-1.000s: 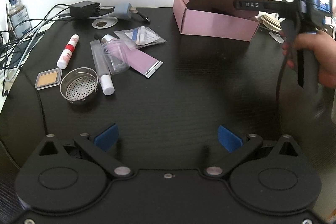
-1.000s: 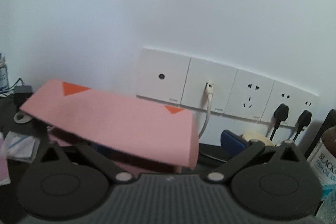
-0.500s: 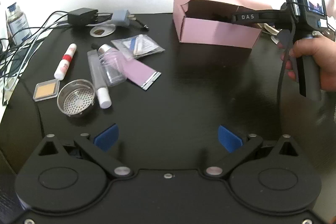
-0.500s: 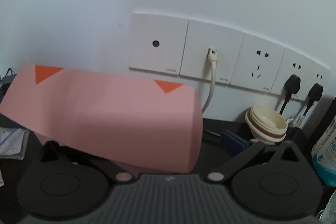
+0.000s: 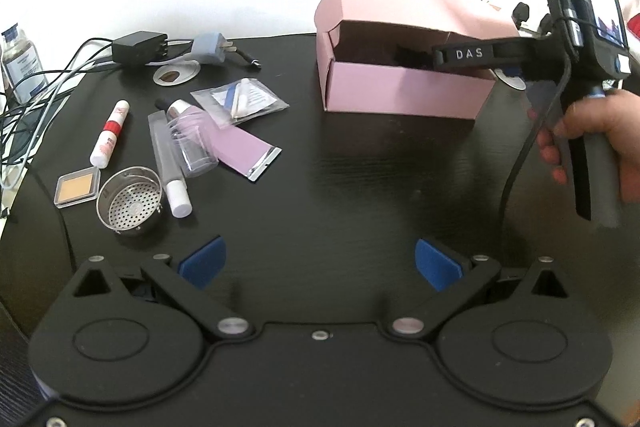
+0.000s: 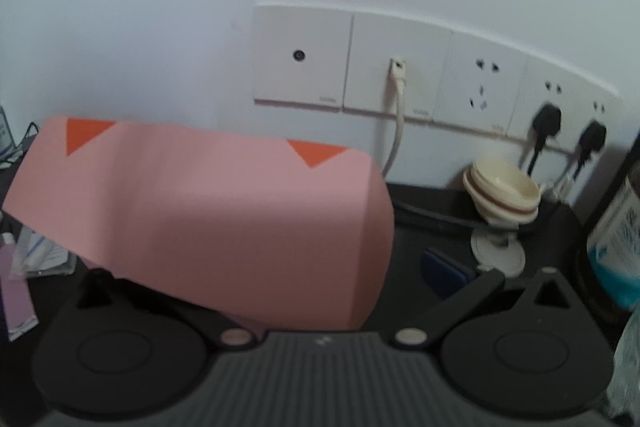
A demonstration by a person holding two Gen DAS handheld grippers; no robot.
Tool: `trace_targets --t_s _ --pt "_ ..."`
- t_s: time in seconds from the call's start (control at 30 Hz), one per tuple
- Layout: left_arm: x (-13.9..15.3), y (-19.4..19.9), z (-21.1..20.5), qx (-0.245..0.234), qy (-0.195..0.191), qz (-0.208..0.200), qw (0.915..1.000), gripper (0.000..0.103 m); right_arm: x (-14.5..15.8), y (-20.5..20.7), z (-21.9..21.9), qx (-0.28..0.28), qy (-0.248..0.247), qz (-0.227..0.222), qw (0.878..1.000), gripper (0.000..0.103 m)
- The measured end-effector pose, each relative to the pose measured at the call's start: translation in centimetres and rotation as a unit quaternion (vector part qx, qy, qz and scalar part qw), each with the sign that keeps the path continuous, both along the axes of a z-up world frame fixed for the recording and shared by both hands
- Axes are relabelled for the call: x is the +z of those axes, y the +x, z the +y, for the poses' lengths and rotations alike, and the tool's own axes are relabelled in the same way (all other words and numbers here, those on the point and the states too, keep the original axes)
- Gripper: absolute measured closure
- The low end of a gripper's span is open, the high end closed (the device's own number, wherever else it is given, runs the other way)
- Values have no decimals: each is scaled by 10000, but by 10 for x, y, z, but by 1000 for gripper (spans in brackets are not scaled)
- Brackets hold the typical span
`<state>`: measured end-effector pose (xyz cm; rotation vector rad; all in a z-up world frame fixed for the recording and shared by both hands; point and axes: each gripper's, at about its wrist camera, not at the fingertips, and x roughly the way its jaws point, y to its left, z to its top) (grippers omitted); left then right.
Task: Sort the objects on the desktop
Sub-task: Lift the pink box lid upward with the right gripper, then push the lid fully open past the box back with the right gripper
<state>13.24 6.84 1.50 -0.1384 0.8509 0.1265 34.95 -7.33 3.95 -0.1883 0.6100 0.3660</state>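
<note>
Clutter [image 5: 172, 131] lies at the table's [image 5: 360, 167] left side: a lip balm [image 5: 109, 135], a compact [image 5: 77, 185], a steel strainer [image 5: 130, 202], a clear tube [image 5: 168, 159], a small bottle [image 5: 188, 135], a lilac sachet [image 5: 244, 151] and a clear bag [image 5: 240, 101]. The pink box [image 5: 404, 91] sits near the far edge, its lid [image 6: 208, 215] half raised. Your left tool [image 5: 320, 263] hangs spread and empty over the near edge. Your right tool [image 5: 472, 53] reaches under the lid; one finger is hidden, so I cannot tell its state. All of it looks light. The bag and sachet are limp and slick, so pinch them at an edge. Take the balm and tube across the middle, since round ones may roll. The strainer is stiff; grip its rim.
</note>
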Motion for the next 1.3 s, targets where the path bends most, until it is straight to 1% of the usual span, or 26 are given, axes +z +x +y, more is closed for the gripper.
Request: trace_targets --t_s 0.3,0.53,0.73,0.83,0.93,1.1,1.3 --pt "8 9 -2 66 -213 -306 9993 0 -1 -31 -21 -46 161 365 9992 1" --pt "16 18 -1 254 -333 -621 9972 0 -3 -60 -40 -66 353 619 9974 1" --pt "17 24 4 428 -384 -651 9962 0 -4 -78 -50 -12 391 737 9965 1" --pt "13 29 4 439 -283 -557 9971 0 -4 -84 -52 10 399 778 9962 1" --pt "9 32 2 342 -152 -500 9980 0 -5 -90 -55 50 415 792 9960 1" --pt "2 37 -4 149 279 -378 9988 0 -4 -93 -59 139 363 830 9958 1" --pt "1 41 -8 -44 619 -371 9974 0 0 -95 -58 255 208 832 9960 1"
